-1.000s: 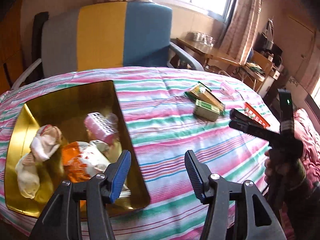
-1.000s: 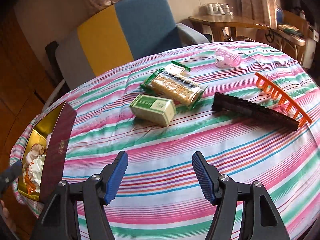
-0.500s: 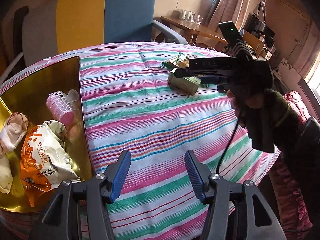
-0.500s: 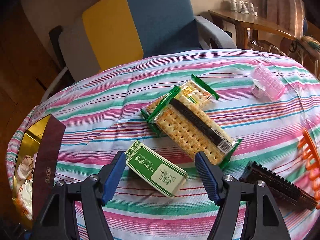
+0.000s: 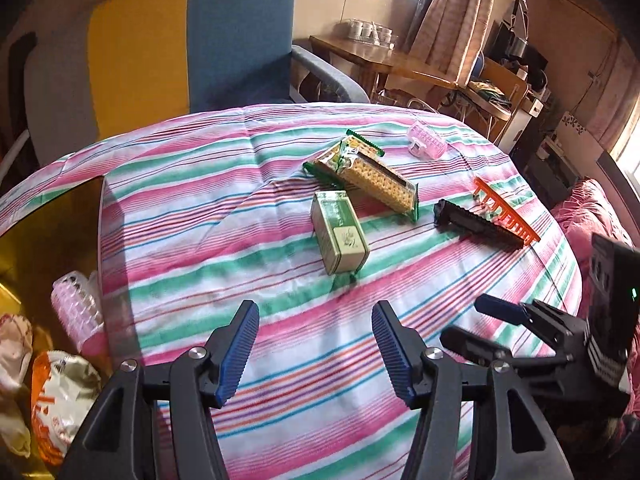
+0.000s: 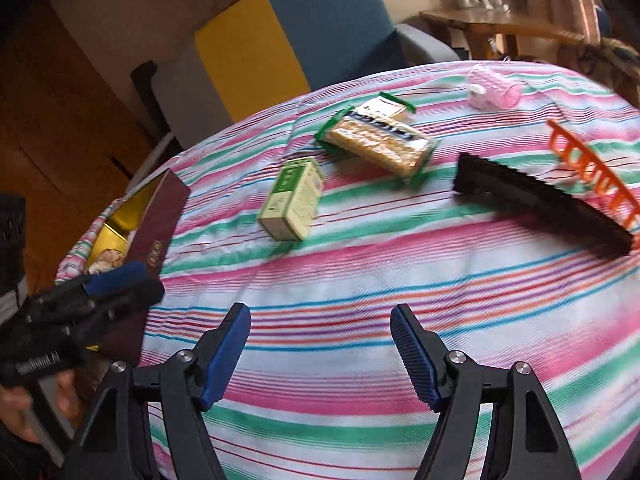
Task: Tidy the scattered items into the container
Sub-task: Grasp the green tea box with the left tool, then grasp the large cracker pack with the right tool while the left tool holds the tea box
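Hovering low over the striped worktop [image 5: 240, 208], the left gripper [image 5: 316, 350] points forward with its blue-padded fingers [image 5: 236, 354] spread wide and nothing between them. Beside it, the right gripper [image 6: 320, 350] sits at much the same height, level and aimed across the cloth, its fingers [image 6: 414, 360] likewise spread apart and empty; in the left view it shows at the right edge, in the right view the left one shows at the left edge, gripped by a hand [image 6: 24, 412]. Ahead of both lies the green box [image 5: 340, 238], flat on the cloth, with the cracker packet [image 5: 368, 176] just beyond it. Further right are the black comb [image 5: 478, 226] and the orange comb [image 5: 506, 212] side by side, and a pink hair roller [image 5: 426, 145] near the far edge. The gold-lined container [image 5: 48, 240] stands at the left, holding another pink roller [image 5: 78, 316] and a snack bag [image 5: 60, 400].
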